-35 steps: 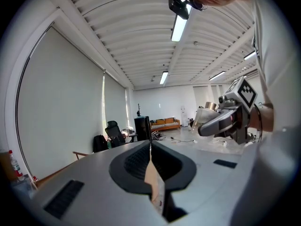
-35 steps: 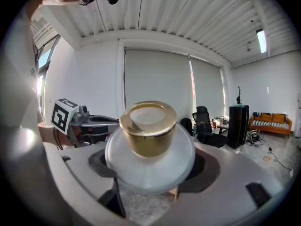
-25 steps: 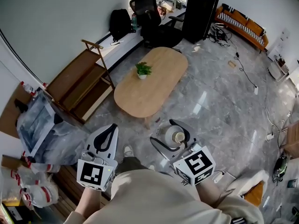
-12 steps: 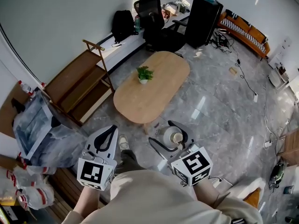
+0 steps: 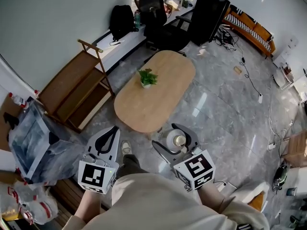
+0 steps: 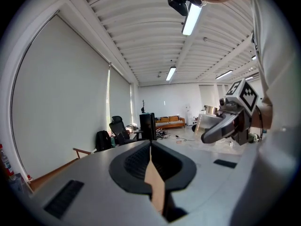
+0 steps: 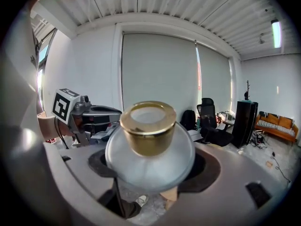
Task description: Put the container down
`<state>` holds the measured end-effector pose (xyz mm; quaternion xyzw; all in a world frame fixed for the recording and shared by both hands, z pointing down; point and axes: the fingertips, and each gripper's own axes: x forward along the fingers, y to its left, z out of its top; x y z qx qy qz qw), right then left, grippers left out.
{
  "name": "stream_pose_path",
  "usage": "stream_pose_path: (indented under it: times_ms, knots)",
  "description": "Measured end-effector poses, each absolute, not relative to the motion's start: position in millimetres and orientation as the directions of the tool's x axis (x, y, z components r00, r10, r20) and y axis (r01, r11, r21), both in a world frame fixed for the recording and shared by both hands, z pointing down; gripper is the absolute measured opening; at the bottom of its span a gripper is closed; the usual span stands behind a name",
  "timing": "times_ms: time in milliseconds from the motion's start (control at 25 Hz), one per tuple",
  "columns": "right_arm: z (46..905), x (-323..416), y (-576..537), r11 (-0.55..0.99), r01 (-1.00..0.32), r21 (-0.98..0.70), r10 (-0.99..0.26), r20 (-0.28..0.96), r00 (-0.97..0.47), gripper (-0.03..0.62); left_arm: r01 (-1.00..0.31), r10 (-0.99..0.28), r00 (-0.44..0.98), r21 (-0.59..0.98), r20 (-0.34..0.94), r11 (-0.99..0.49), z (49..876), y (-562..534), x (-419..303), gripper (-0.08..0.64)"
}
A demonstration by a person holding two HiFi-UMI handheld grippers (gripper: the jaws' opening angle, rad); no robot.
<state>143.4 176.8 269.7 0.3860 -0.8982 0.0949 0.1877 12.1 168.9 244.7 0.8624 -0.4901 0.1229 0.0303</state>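
Note:
My right gripper (image 5: 173, 142) is shut on the container (image 5: 174, 140), a round frosted-glass jar with a gold rim, held above the grey marble floor just short of the oval wooden table (image 5: 165, 68). In the right gripper view the container (image 7: 149, 147) fills the space between the dark pads (image 7: 207, 168), mouth facing the camera. Beside my left leg, my left gripper (image 5: 109, 134) is shut with nothing in it. Its jaws meet in a closed seam in the left gripper view (image 6: 150, 147), where the right gripper (image 6: 225, 126) also shows at the right.
A small potted plant (image 5: 147, 77) stands on the table. A low wooden rack (image 5: 72, 92) and plastic bags (image 5: 29, 138) lie to the left. A black office chair (image 5: 153, 8), backpack (image 5: 120, 19) and black cabinet (image 5: 208, 14) are at the back. Cables (image 5: 261, 97) trail across the floor on the right.
The head view has shifted slightly and the table sits a little nearer. Both grippers keep their pose, the right one still holding the container.

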Motion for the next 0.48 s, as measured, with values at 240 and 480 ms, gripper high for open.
stream_pose_path:
  times_ms: [240, 480]
  knots:
    - [269, 103, 111, 0.674, -0.739, -0.029, -0.657, 0.435, -0.616, 0.328, -0.840, -0.819, 0.512, -0.051, 0.257, -0.541, 244, 100, -23, 0.009]
    - [262, 59, 41, 0.650, -0.760, -0.027, -0.676, 0.438, -0.593, 0.328, -0.822, -0.805, 0.534, -0.064, 0.260, -0.566, 241, 29, -69, 0.009]
